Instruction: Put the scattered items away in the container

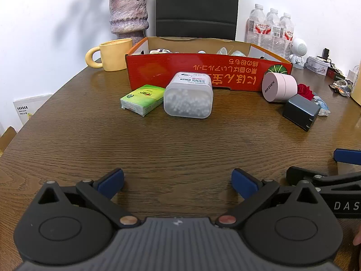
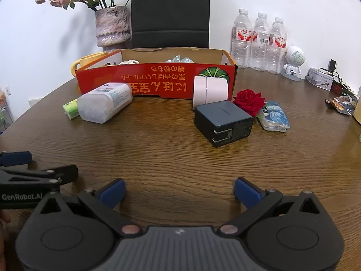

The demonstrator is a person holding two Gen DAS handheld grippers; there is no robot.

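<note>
left gripper (image 1: 177,184): fingers spread, nothing held | right gripper (image 2: 179,192): fingers spread, nothing held | charger (image 2: 223,123): judged stiff, heavy, to be taken across flat sides | box (image 2: 155,80): partly filled

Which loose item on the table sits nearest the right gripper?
The dark charger with its two prongs facing the right gripper. The pink jar, rose and cotton swab box lie farther back by the red box.

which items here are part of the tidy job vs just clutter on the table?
Job:
red cardboard box
clear plastic cotton-swab tub
green tissue pack
pink round jar
dark grey plug charger
red fabric rose
blue patterned tissue pack

Lying about:
yellow ceramic mug
mottled stone vase
three clear water bottles
white robot figurine
</note>
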